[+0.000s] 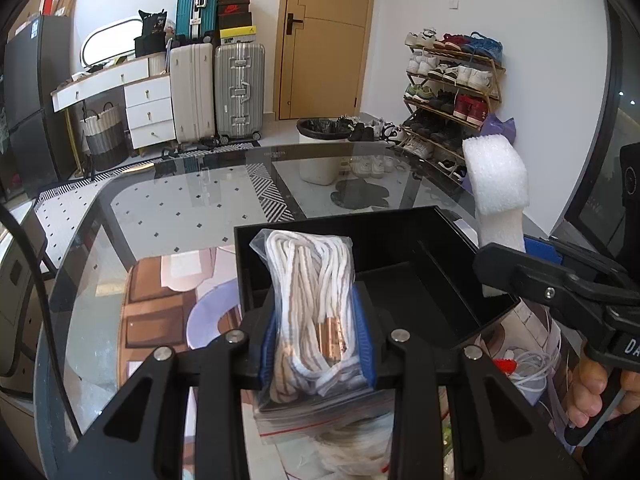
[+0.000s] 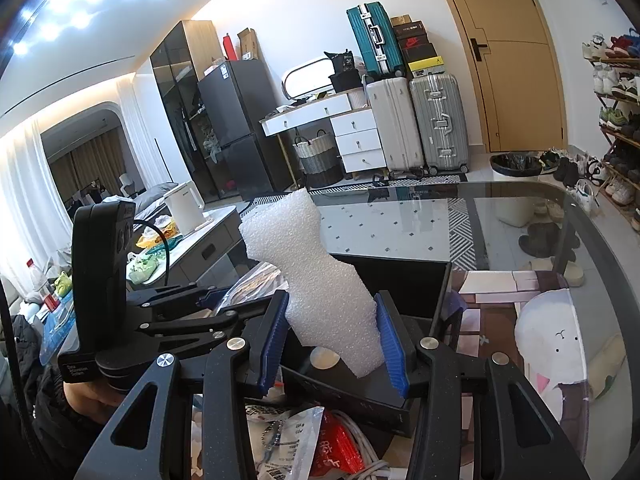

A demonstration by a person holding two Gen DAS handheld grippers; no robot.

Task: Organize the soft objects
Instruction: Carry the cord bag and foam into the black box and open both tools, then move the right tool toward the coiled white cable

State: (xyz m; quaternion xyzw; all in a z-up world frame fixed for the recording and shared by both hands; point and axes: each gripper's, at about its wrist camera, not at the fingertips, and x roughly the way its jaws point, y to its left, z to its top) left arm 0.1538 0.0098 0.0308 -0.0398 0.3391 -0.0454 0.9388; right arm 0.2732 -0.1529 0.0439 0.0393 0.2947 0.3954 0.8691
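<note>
On the left, our left gripper (image 1: 316, 344) is squeezed shut on a clear plastic bag of white rope (image 1: 312, 300). The blue pads press on both sides of the bag, near its middle. The top of the bag sticks up over the near edge of the black box (image 1: 400, 248) that sits on the glass table (image 1: 180, 208).

We think this bag is light and squishy. The plastic looks smooth, so it could slip. Holding it around the fat middle, where the rope is thick, seems best to us. The rope ends have little shiny copper tips, and those look hard, but the rest should bend easily.

On the right, our right gripper (image 2: 332, 336) is closed on a piece of white foam (image 2: 320, 280). It holds the lower end, and the foam stands up and leans over the black box (image 2: 400, 276). The foam is pinched in a bit where the pads (image 2: 392, 344) push on it.

We think the foam is very light and soft. It can dent or tear if we squeeze too hard, so a gentle hold low down is enough.

More soft things lie in a pile near us, like a red packet (image 2: 336, 448) and a white cord (image 1: 532, 372).
</note>
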